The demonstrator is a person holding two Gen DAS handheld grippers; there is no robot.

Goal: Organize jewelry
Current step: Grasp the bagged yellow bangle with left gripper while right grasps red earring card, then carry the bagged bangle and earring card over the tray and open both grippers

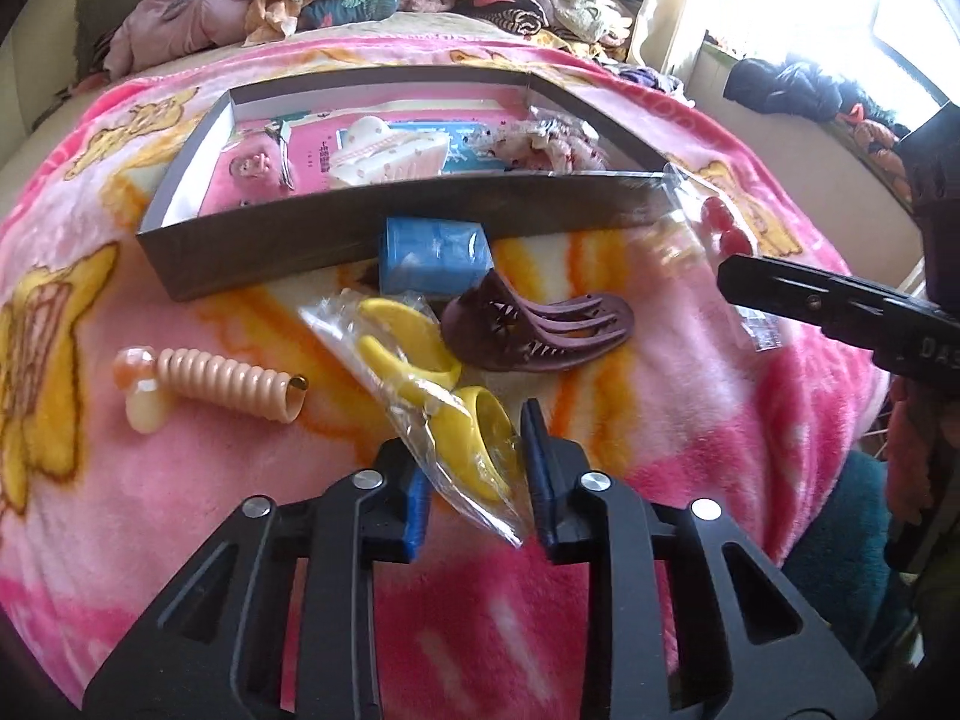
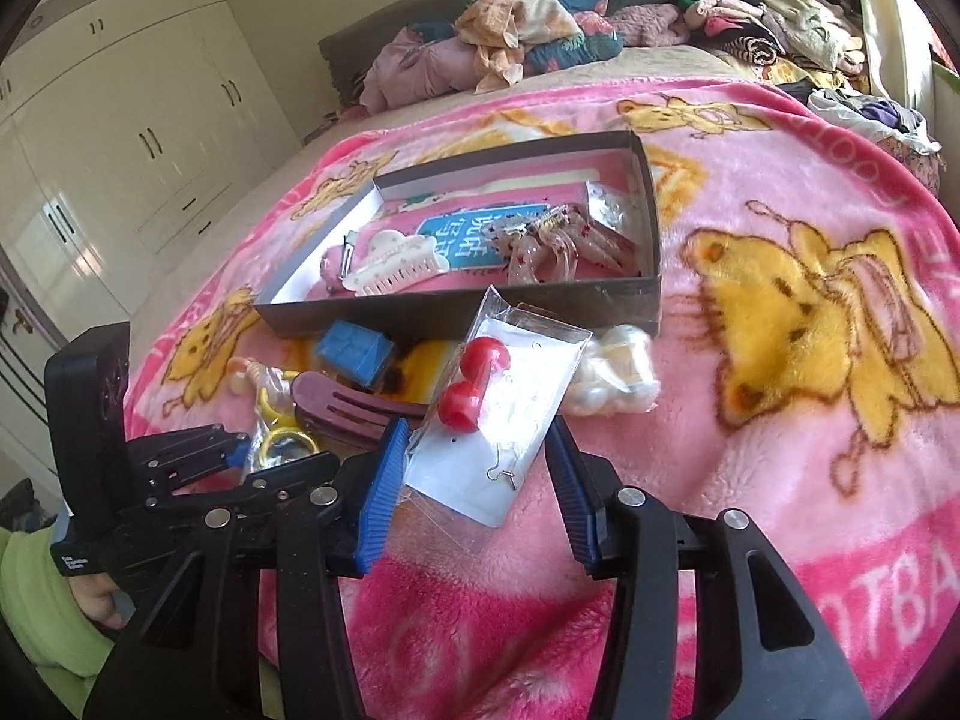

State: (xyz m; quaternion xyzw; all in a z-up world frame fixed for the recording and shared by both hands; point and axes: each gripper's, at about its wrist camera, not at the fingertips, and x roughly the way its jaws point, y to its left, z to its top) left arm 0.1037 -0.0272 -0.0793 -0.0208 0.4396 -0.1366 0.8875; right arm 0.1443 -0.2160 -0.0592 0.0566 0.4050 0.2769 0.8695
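- My left tongs (image 1: 468, 438) are clenched on a clear bag of yellow rings (image 1: 420, 360); the blue pads press its near end from both sides, and the rest of the bag runs away from me over the blanket.
- My right tongs (image 2: 477, 423) are clamped across a clear packet of red ball earrings (image 2: 516, 396). The packet's side edges meet both pads, the two red balls (image 2: 474, 384) sit near its upper left, and thin wire hooks show lower on the white card.
- At the lower left of the right wrist view, my hand (image 2: 99, 600) in a green sleeve (image 2: 30, 600) holds the left tool.
- The pink cartoon blanket (image 2: 780, 450) covers the bed under everything.
- Just beyond the yellow bag lies a maroon hair claw (image 1: 540, 330), touching the bag's upper edge.
- To the left, well apart, lies a peach spiral hair tie (image 1: 234, 384) with pale beads at one end.
- A small blue box (image 1: 432, 258) rests against the front wall of the cardboard box (image 1: 300, 252).
- A bag of pearl beads (image 2: 612, 372) lies by that box's right front corner.
- Inside the box are a white claw clip (image 2: 396, 270) on the left and clear speckled clips (image 2: 552, 252) on the right.
- Farther off, heaped clothes (image 2: 528, 36) lie at the head of the bed.
- A cream wardrobe (image 2: 120, 138) stands at the far left.
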